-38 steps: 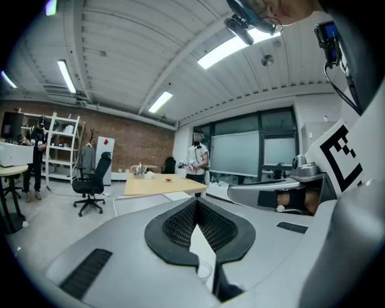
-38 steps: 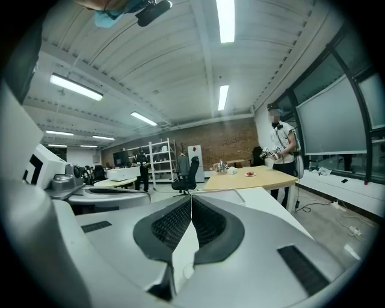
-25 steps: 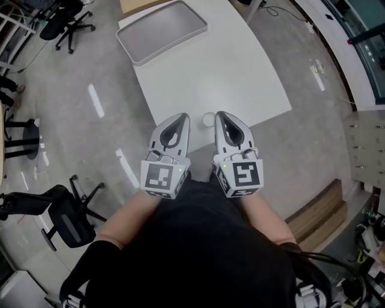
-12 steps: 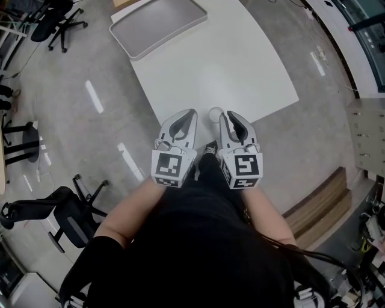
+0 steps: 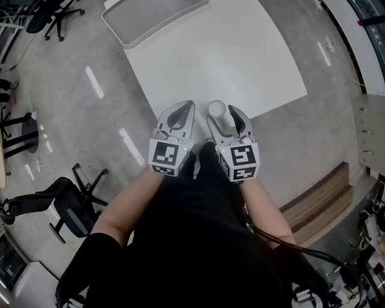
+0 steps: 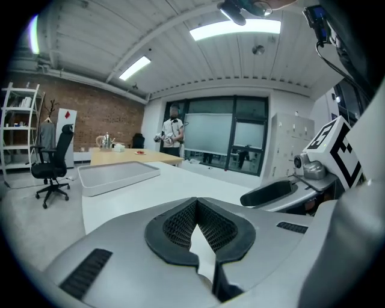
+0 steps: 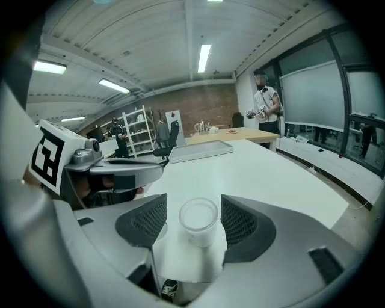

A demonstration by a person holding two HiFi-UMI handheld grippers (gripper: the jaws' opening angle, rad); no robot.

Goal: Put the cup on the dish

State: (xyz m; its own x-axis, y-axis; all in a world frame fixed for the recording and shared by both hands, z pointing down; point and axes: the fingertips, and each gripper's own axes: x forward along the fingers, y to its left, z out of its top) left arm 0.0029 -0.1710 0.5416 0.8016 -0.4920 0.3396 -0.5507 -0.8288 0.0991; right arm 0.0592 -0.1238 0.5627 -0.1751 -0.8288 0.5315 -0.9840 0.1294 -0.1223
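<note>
Head view: the cup (image 5: 216, 109) stands at the near edge of the bench (image 5: 240, 54), with the dish (image 5: 156, 15) well apart at the far left. Left gripper view: the left gripper (image 6: 195, 224) has its jaws pinched together, empty. Right gripper view: the right gripper (image 7: 194, 221) has jaws that have just opened wide; they flank the cup without touching it, so grasping, carrying and placing all remain.

Black top (image 5: 204, 240), grey left tongs (image 5: 190, 104), right tongs (image 5: 219, 113), black-and-white marker cubes (image 5: 166, 157).
</note>
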